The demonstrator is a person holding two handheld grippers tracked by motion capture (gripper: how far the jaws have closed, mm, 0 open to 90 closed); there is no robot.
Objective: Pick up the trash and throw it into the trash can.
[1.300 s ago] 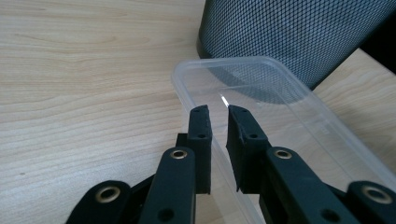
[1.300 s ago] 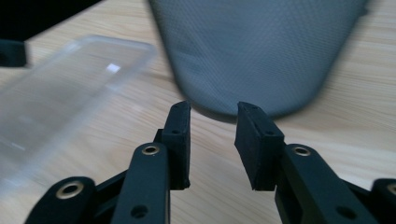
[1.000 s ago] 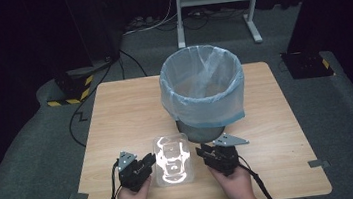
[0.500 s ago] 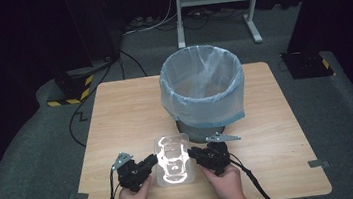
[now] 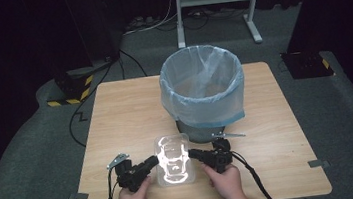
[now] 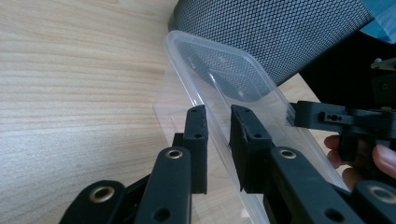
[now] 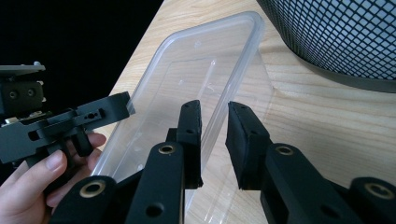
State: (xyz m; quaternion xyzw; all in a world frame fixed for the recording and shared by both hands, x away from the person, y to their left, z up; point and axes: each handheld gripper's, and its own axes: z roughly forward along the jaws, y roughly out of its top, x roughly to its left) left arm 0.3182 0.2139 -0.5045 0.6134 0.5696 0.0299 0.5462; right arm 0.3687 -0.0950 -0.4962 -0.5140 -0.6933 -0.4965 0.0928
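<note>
Straddling the long rims of a clear plastic container (image 5: pixel 174 161), the two grippers meet it from opposite sides at the near edge of the table (image 5: pixel 126 115). The left gripper (image 6: pixel 218 135) has its jaws parted, one pad on each side of the container's left wall, not yet pinching. The right gripper (image 7: pixel 214 140) is likewise parted around the right wall, with a gap showing at each pad. The container lies between them, its long axis running away from the person toward the bin (image 5: pixel 203 94), so each hand is equally near its own rim. It is thin, glossy and see-through, a shallow rectangle with rounded corners and a rolled lip; it looks light and likely to flex if squeezed. Beneath it the tabletop is pale, matte wood grain. Just beyond stands the round black mesh bin, lined with a filmy light-blue bag (image 5: pixel 179 99) folded over its rim.
</note>
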